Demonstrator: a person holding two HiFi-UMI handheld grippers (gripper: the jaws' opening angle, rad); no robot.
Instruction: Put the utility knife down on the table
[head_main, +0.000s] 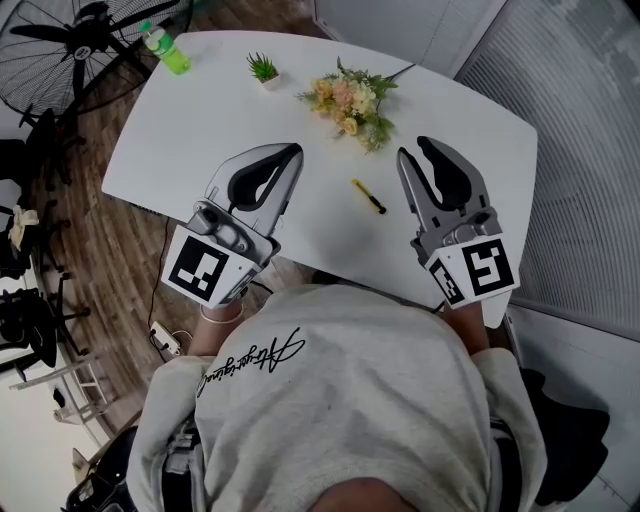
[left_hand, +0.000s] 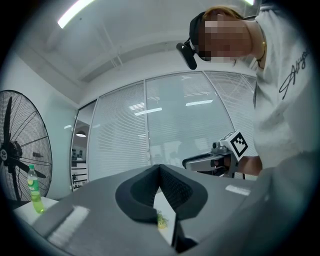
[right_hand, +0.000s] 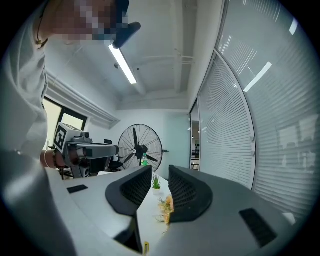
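The utility knife (head_main: 368, 196), yellow with a black tip, lies flat on the white table (head_main: 200, 130) between my two grippers, touched by neither. A sliver of the knife (right_hand: 146, 246) shows low between the right jaws. My right gripper (head_main: 412, 150) hovers just right of it, jaws apart with nothing between them; in its own view the right gripper (right_hand: 160, 172) points level across the table. My left gripper (head_main: 293, 150) hangs left of the knife, its tips meeting on nothing, as the left gripper (left_hand: 160, 167) also shows in its own view.
A bouquet (head_main: 350, 100) lies at the table's far side, with a small potted plant (head_main: 263, 68) and a green bottle (head_main: 165, 48) further left. A large floor fan (head_main: 80, 40) stands beyond the left end. A power strip (head_main: 165, 340) lies on the wooden floor.
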